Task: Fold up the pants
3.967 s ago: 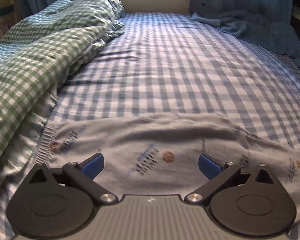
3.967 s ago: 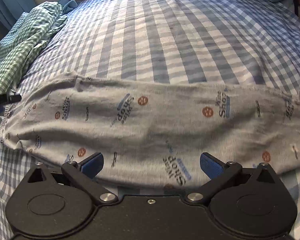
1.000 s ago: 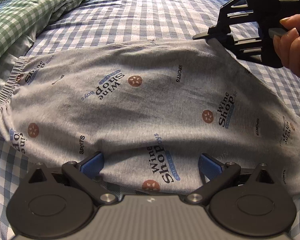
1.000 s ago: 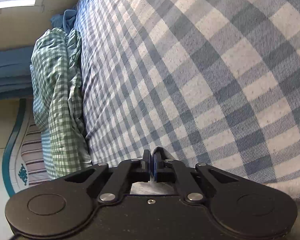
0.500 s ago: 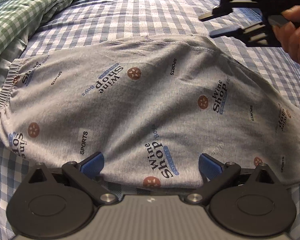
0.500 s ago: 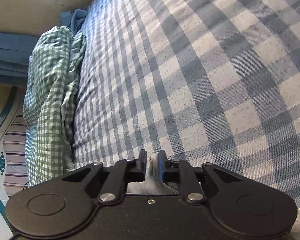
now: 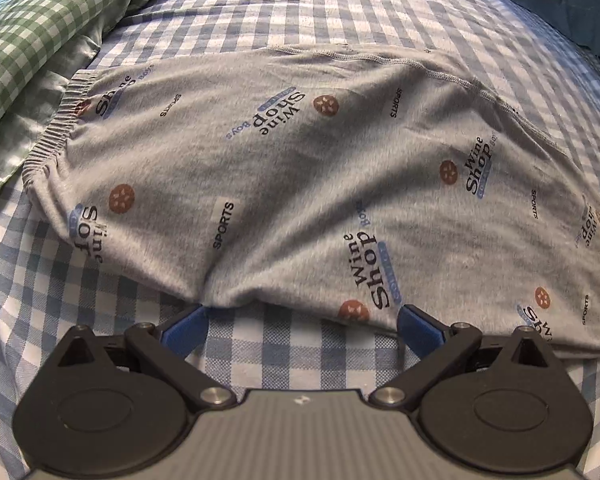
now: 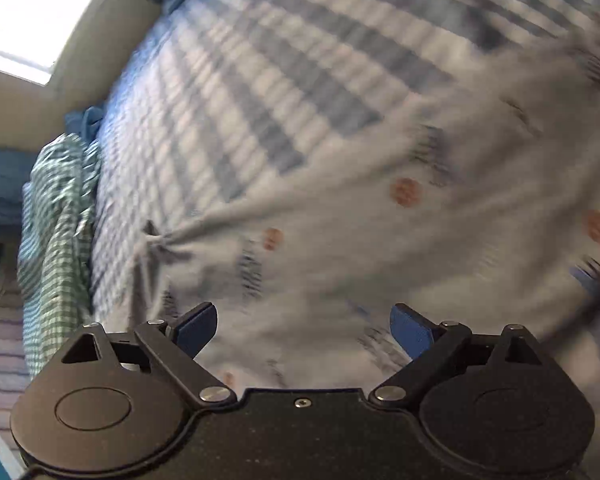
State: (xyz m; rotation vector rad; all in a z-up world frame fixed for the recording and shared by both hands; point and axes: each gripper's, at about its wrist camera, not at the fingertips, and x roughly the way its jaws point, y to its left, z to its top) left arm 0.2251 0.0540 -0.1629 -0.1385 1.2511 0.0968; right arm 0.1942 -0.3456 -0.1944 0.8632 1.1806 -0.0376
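The bed [image 7: 340, 8], covered in a blue check sheet, carries everything here; a green check quilt [image 7: 32, 20] is bunched along its left side. The pants [image 7: 284, 168] lie across the near part of the bed, grey knit printed with lettering and brown dots. They look already laid leg over leg, making one long band. The elastic waistband [image 7: 56, 120] points toward the quilt, and a stitched seam [image 7: 496, 100] runs down the far right edge toward the legs, which leave the picture.

The cloth looks light, soft and limp, with no stiffness to hold a shape. It should drape and sag from any single pinch. The knit probably clings to the cotton sheet, so dragging may bunch it where lifting would not. Nothing about it seems fragile or slippery.

The left claw [image 7: 300, 324] hangs at the near edge of the pants with its jaws wide apart and nothing pinched. One blue pad [image 7: 186, 326] sits right at a small pucker in the hem. The right claw [image 8: 304, 326] is over the pants in a blurred view. Its jaws have just been opening and now stand wide, with cloth beneath them but none clamped.

Good holds would likely be the two corners of one end, either waistband or cuffs. Both layers should be pinched together, so the end travels evenly over the other.
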